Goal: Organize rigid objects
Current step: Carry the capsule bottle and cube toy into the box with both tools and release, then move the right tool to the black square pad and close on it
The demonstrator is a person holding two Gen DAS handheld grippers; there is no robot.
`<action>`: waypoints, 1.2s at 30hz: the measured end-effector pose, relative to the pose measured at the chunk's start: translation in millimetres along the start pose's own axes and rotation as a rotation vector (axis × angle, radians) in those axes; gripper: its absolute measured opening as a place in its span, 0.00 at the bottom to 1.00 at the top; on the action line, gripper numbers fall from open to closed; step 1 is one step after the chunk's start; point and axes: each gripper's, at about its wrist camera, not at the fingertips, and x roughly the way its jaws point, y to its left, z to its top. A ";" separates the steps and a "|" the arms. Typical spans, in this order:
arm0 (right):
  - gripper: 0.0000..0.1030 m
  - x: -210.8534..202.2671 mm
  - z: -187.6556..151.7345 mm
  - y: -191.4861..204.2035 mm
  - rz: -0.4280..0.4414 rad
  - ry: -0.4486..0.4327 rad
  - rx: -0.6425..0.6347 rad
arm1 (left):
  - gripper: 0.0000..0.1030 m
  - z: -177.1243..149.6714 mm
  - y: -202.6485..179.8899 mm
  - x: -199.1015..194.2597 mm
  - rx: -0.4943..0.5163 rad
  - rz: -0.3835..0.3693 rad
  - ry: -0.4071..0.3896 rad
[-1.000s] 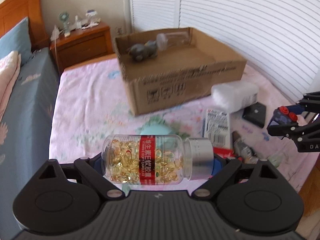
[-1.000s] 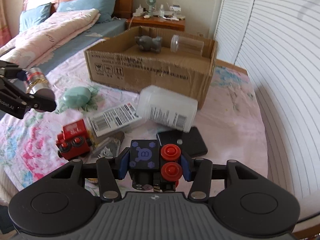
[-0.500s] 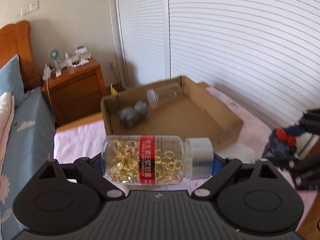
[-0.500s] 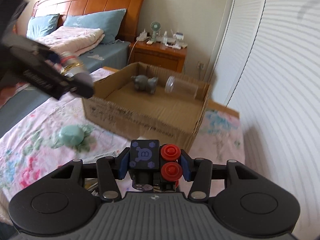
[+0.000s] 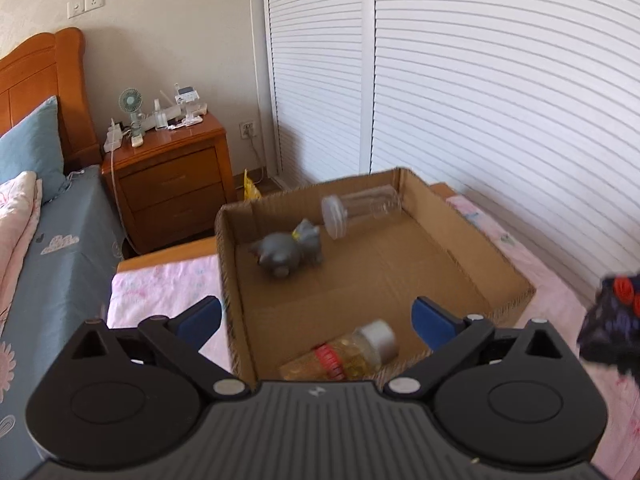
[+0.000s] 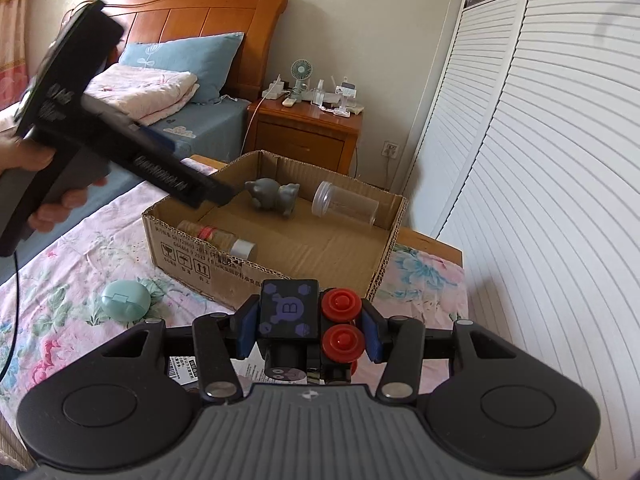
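The cardboard box (image 5: 500, 264) (image 6: 192, 256) sits on the pink bedspread. Inside it lie a grey toy animal (image 5: 288, 250) (image 6: 274, 194), a clear empty jar (image 5: 360, 210) (image 6: 346, 204) and the capsule bottle (image 5: 344, 354) (image 6: 218, 236) on its side by the near wall. My left gripper (image 5: 316, 316) hovers over the box with its jaws opening; the bottle lies loose below, and no pad touches it. My right gripper (image 6: 308, 326) is shut on a black toy block with red wheels (image 6: 290, 312) (image 5: 612, 328), held above the bed just short of the box.
A wooden nightstand (image 5: 172, 184) (image 6: 308, 132) with a small fan stands behind the box. White louvered doors (image 5: 500, 100) run along the right. A green round case (image 6: 126, 300) and a printed packet (image 6: 184, 370) lie on the bedspread. A person's hand (image 6: 24, 160) holds the left gripper.
The left gripper carried the capsule bottle over the box and let it go; the bottle now lies inside. The right gripper rose with the toy block and came nearer the box.
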 end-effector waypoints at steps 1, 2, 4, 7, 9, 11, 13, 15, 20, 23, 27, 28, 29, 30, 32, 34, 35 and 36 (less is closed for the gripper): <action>0.54 0.7 0.7 -0.3 -0.001 0.001 0.000 | 0.98 -5.0 1.0 -3.3 0.001 0.008 0.001; 0.54 1.5 1.7 -0.7 -0.001 0.002 0.000 | 0.98 -9.7 1.1 -7.2 0.001 0.012 0.001; 0.54 3.4 5.0 -1.4 0.005 0.004 0.004 | 0.98 -19.3 1.7 -14.8 0.001 0.006 0.010; 0.54 9.1 12.6 -3.7 0.021 0.012 0.015 | 0.98 -34.6 3.5 -27.7 -0.027 0.000 0.023; 0.54 13.9 18.9 -5.4 0.025 0.013 0.021 | 0.98 -42.6 4.8 -32.7 -0.049 0.017 0.053; 0.54 20.1 26.5 -6.6 0.031 0.014 0.026 | 0.98 -49.3 7.5 -38.6 -0.087 0.044 0.071; 0.54 26.2 34.7 -7.1 0.031 0.018 0.026 | 0.98 -57.8 11.1 -46.6 -0.139 0.041 0.064; 0.54 34.9 43.7 -8.5 0.025 0.026 0.033 | 0.98 -68.1 15.8 -54.6 -0.196 0.027 0.043; 0.54 59.8 64.4 -12.0 0.013 0.054 0.048 | 0.98 -84.0 22.1 -66.5 -0.257 0.055 0.009; 0.54 74.2 76.3 -13.0 0.000 0.067 0.063 | 0.98 -89.7 24.0 -69.3 -0.254 0.063 0.010; 0.55 90.8 88.0 -14.8 -0.014 0.075 0.087 | 0.98 -95.4 28.3 -73.7 -0.257 0.081 0.002; 0.65 94.3 89.9 -15.3 -0.016 0.079 0.095 | 0.98 -96.1 29.6 -74.9 -0.257 0.089 -0.002; 0.85 97.4 91.1 -15.4 -0.028 0.089 0.104 | 0.98 -96.9 30.6 -76.4 -0.257 0.099 -0.011; 0.92 98.6 91.0 -14.8 -0.050 0.091 0.116 | 0.98 -97.4 31.7 -78.4 -0.255 0.106 -0.024; 1.00 96.2 88.7 -12.4 -0.069 0.079 0.121 | 0.99 -98.2 34.0 -81.7 -0.246 0.105 -0.037; 1.00 93.4 84.5 -9.3 -0.062 0.084 0.121 | 0.99 -99.4 35.9 -82.5 -0.246 0.100 -0.039; 1.00 91.4 81.9 -7.8 -0.065 0.087 0.123 | 0.99 -99.4 35.6 -81.4 -0.245 0.098 -0.036; 1.00 89.5 79.3 -6.3 -0.066 0.092 0.124 | 0.99 -99.9 35.3 -80.8 -0.244 0.096 -0.034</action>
